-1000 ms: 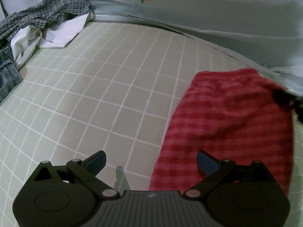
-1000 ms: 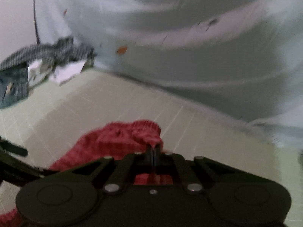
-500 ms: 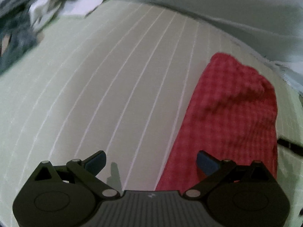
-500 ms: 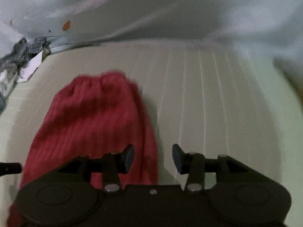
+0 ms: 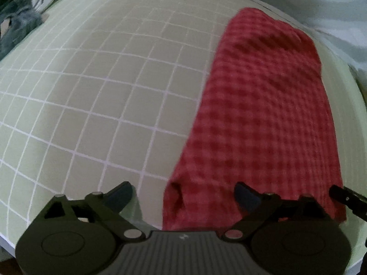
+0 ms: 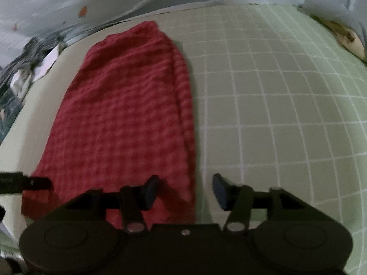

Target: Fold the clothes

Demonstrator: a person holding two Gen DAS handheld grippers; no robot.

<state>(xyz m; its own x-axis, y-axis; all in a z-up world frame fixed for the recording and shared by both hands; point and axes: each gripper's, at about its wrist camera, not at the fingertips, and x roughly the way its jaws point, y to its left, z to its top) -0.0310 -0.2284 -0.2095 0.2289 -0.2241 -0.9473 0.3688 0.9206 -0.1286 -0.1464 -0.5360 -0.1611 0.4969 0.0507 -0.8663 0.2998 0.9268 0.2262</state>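
Note:
A red checked garment (image 5: 263, 105) lies folded in a long strip on the green grid mat (image 5: 103, 91). It also shows in the right wrist view (image 6: 123, 114). My left gripper (image 5: 183, 194) is open, its jaws wide apart over the garment's near left corner. My right gripper (image 6: 185, 192) is open over the garment's near right corner. The right gripper's finger (image 5: 346, 199) shows at the right edge of the left wrist view. The left gripper's finger (image 6: 23, 182) shows at the left edge of the right wrist view.
A heap of other clothes (image 5: 20, 20) lies at the mat's far left; it also shows in the right wrist view (image 6: 25, 64). A pale blue printed sheet (image 6: 114, 2) runs along the far edge. The grid mat (image 6: 286, 103) stretches right of the garment.
My right gripper has let go of the red garment and opened. The garment now lies flat on the mat. Both grippers have drawn back to its near end.

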